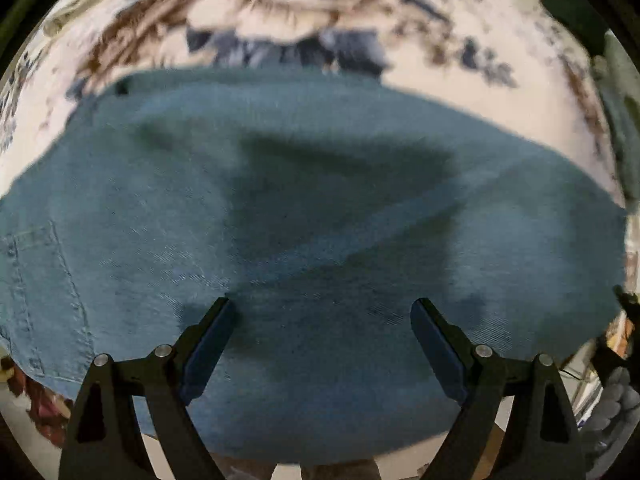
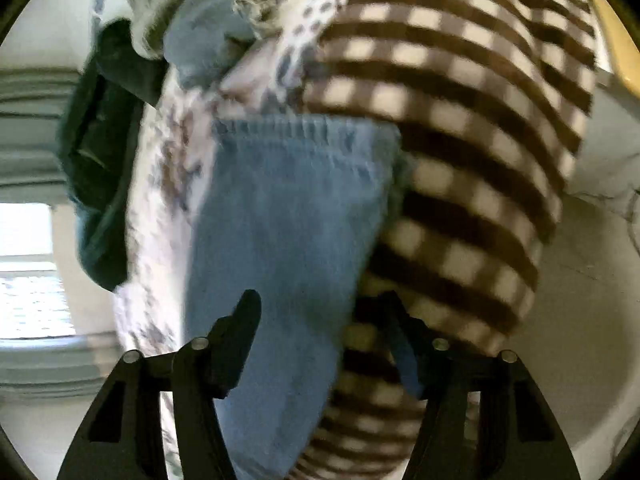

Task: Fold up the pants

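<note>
Blue denim pants (image 1: 320, 208) lie spread flat across most of the left wrist view, with a stitched pocket (image 1: 44, 280) at the left. Pointing down over the cloth, my left gripper (image 1: 320, 302) stands wide open with nothing between its pads. In the right wrist view the pants (image 2: 288, 220) appear as a long, lighter blue strip with a gathered waistband (image 2: 304, 130) at the far end. My right gripper (image 2: 320, 300) hangs over the strip's near part, jaws apart. Its left finger (image 2: 240, 332) overlaps the denim and its right finger (image 2: 400, 344) is over the checked blanket. The pads press on nothing.
The pants rest on a floral white, brown and blue cover (image 1: 440, 32). A brown and cream checked blanket (image 2: 472, 128) lies to the right of the pants. A dark green garment (image 2: 100, 168) and a heap of other clothes (image 2: 192, 20) sit at the left and back.
</note>
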A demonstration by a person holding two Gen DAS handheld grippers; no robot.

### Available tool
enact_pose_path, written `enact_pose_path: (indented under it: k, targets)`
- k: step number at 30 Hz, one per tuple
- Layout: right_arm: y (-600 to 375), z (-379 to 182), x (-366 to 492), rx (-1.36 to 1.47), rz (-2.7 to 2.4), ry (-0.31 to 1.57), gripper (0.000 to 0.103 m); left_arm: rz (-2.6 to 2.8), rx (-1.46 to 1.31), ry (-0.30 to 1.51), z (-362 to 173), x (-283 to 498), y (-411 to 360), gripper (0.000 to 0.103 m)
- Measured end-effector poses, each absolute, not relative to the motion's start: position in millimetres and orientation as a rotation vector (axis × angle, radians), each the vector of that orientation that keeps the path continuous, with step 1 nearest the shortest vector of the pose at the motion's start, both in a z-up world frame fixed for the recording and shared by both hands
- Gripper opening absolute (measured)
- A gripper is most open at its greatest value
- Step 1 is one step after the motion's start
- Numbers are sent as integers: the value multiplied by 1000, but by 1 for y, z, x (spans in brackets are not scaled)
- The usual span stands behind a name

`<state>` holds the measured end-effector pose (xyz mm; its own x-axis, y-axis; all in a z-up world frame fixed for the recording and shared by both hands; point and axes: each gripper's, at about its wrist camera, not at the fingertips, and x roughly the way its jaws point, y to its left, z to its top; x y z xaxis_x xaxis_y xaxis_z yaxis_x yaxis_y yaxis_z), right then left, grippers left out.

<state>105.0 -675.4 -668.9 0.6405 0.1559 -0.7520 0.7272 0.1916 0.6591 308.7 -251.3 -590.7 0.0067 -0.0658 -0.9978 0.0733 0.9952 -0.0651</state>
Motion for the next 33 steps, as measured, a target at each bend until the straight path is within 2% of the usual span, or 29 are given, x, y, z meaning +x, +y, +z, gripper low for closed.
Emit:
enact_pose_path:
  k: [2, 5, 11, 12, 14, 15, 16, 23, 27, 33]
  targets:
    - [-683, -671, 114, 1360, -423, 756, 64, -94, -2, 1568, -599, 312, -250, 90]
    - [-696, -678, 126, 1364, -396, 716, 64, -91, -68, 1572, -609, 318, -248, 103]
    - [-721, -692, 134, 1451, -356, 631, 64, -34, -31, 1546, -619, 321, -252, 103]
    - [-722, -691, 136, 1442, -344, 624, 60, -24, -34, 1545, -622, 322, -258, 103]
    - [-721, -690, 145, 1388, -340, 672, 40, -9, -42, 1547, -623, 324, -259, 103]
    - [-719, -689, 151, 1370, -348, 693, 22, -5, -45, 1546, -624, 323, -260, 103]
    - [-716, -689, 155, 1356, -354, 711, 10, -2, -46, 1543, -624, 324, -261, 103]
    - [-686, -624, 166, 1216, -376, 698, 7, -22, -84, 1579, -609, 331, -259, 103]
    - [-644, -572, 182, 1121, -316, 680, 7, -36, -152, 1538, -582, 332, -242, 103]
    - [-561, -524, 196, 1047, -186, 680, 7, -59, -209, 1463, -540, 317, -191, 103]
